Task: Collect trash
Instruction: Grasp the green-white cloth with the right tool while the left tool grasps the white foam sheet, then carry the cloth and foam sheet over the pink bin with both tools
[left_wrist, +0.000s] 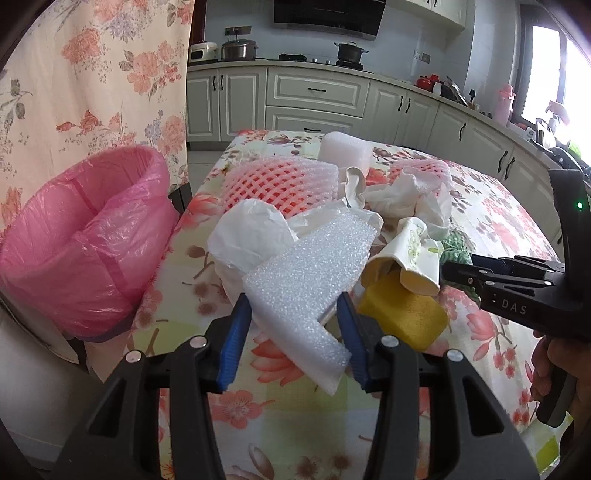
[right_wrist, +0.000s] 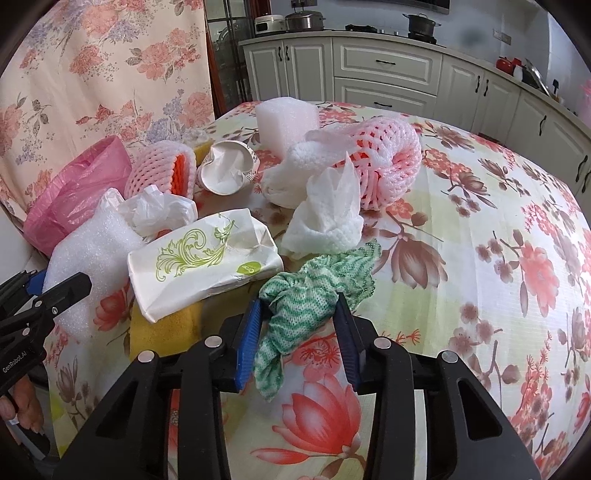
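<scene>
We are in a home kitchen: at twelve o'clock cream cabinets (left_wrist: 317, 92) run under a counter holding a pressure cooker (left_wrist: 238, 48) and a pot (left_wrist: 350, 51) on the stove, with a range hood (left_wrist: 327, 16) above and a floral-clothed table (right_wrist: 480, 240) before us.

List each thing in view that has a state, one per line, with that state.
Left hand-held gripper: closed on the white foam sheet.
Right hand-held gripper: closed on the green cloth.
Bin with pink liner: open, beside the table.
Paper cup: crushed flat, on its side.
Second paper cup: tipped over, dented.
Tissue: crumpled.
Yellow sponge: lying under the cup.
</scene>
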